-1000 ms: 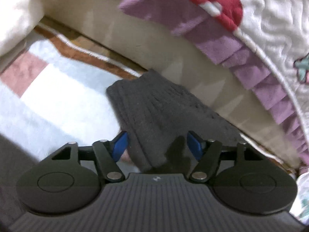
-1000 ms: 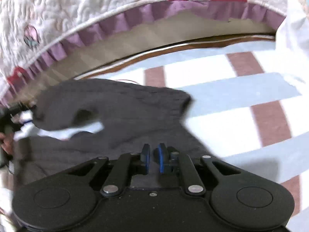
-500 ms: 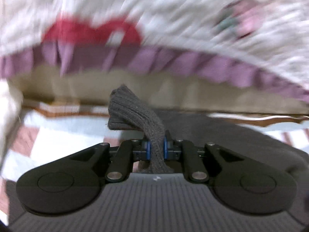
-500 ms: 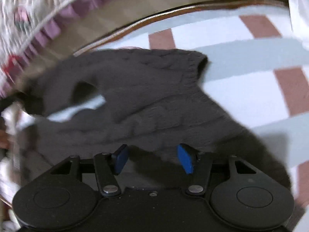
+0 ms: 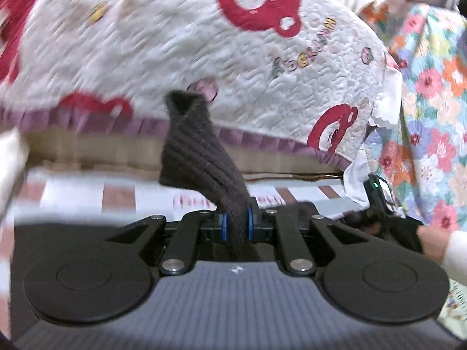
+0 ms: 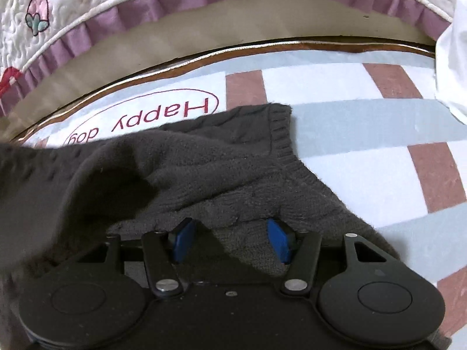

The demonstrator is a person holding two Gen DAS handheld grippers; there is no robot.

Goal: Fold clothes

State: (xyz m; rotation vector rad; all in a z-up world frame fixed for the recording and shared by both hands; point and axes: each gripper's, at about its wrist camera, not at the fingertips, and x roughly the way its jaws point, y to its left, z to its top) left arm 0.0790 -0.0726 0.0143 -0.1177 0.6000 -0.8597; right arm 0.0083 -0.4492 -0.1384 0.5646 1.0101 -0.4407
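A dark grey knitted sweater (image 6: 204, 169) lies on a checked mat (image 6: 364, 175) on the floor. My left gripper (image 5: 235, 226) is shut on a ribbed end of the sweater (image 5: 198, 157), which stands up from the jaws, lifted off the mat. My right gripper (image 6: 230, 242) is open, its blue pads (image 6: 278, 243) spread on either side of a fold of the sweater's knit, low over it. The sweater's ribbed hem (image 6: 280, 128) lies flat ahead of the right gripper. The other gripper and a hand (image 5: 432, 242) show at the right of the left wrist view.
A quilted bedspread (image 5: 204, 43) with red bears and a purple frill (image 6: 116, 20) hangs over the bed edge behind the mat. A floral blanket (image 5: 432, 102) lies at the right. A white cloth (image 6: 452, 43) hangs at the mat's far right.
My left gripper closed on the sweater's ribbed end and lifted it up. My right gripper opened from shut and let go of the knit.
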